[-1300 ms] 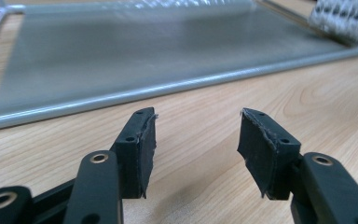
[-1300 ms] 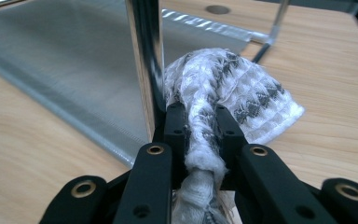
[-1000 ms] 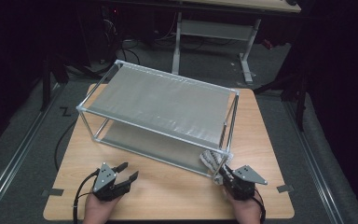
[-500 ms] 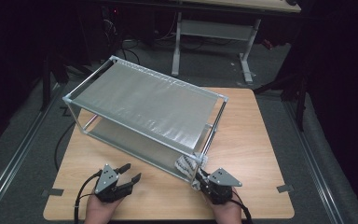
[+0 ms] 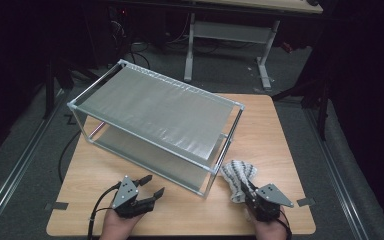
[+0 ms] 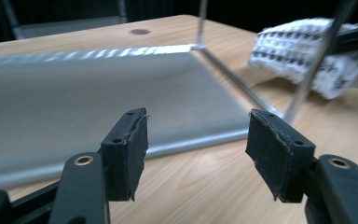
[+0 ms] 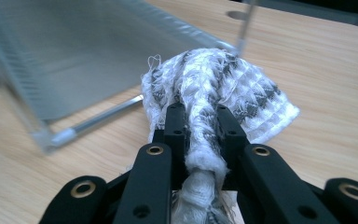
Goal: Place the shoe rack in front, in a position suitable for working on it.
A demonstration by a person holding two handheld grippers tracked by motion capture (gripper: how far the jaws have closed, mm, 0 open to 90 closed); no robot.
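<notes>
Right tool point(image 5: 244, 189) clamped on checked cloth point(image 5: 238, 175) just beside rack point(image 5: 155, 107) corner post; left tool point(image 5: 147, 186) just opened wide, empty, bare counter point(image 5: 275, 130) ahead.

Looks like a lab or robotics workshop, not a home. Dark room, grey carpet-like floor, lit mainly over 1 bare wooden table point(image 5: 280, 125) with tape marks at its front corners. Behind it stands a height-adjustable desk frame point(image 5: 225, 37) on metal legs, cables point(image 5: 130, 47) trailing beneath (background is dim, so details there are uncertain). Metal rails point(image 5: 15, 165) run along the floor on both sides.
</notes>
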